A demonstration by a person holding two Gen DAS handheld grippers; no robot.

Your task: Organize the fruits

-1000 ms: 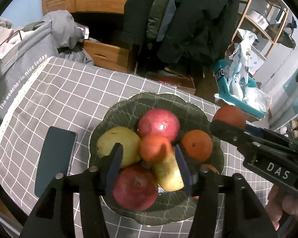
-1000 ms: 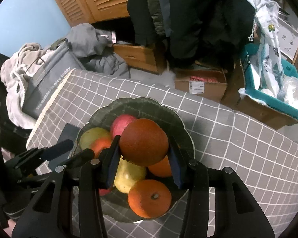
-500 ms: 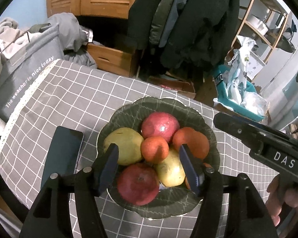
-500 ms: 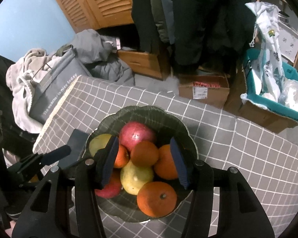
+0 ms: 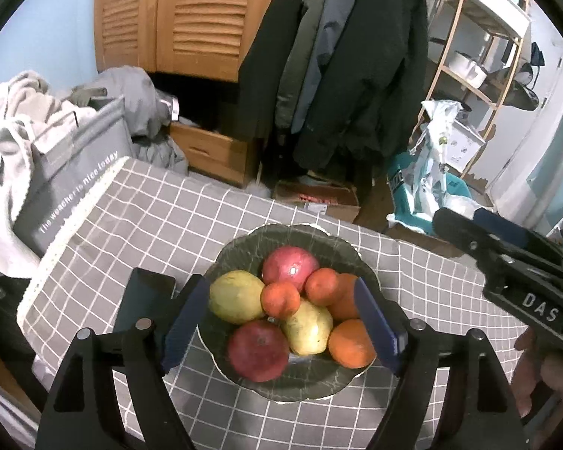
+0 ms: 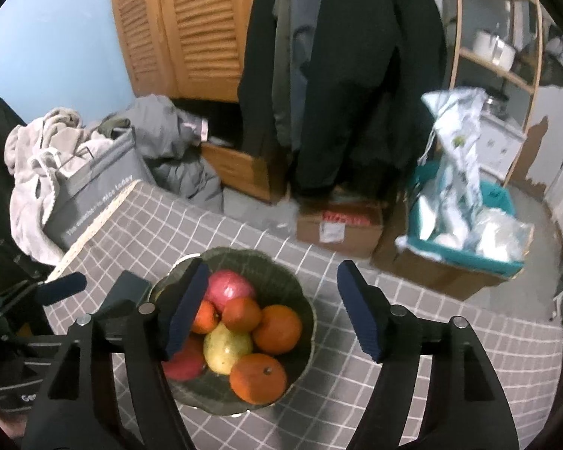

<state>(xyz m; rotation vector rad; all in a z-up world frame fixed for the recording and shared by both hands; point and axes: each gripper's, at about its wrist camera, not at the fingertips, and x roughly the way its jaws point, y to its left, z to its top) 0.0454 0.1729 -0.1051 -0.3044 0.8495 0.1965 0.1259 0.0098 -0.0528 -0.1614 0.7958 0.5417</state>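
the fruits sit heaped in the dark green scalloped bowl (image 5: 281,386) on the grey checked tablecloth (image 5: 161,225): two red apples (image 5: 258,349), two yellow-green pears (image 5: 236,296) and several oranges (image 5: 351,343). they look firm, round and smooth, so likely to roll or slip from flat pads; the pears probably bruise soonest. a grip across the widest middle of one fruit, taken from above, seems safest, and the top small orange (image 5: 280,299) is the freest to lift without disturbing the pile. the left gripper (image 5: 281,322) hangs above the bowl with its jaws spread and nothing between them, having just been opening. the right gripper (image 6: 274,311) is likewise spread and empty, its jaws just opened too, with the bowl below and toward its left finger. a dark phone (image 5: 142,300) lies just beside the bowl.
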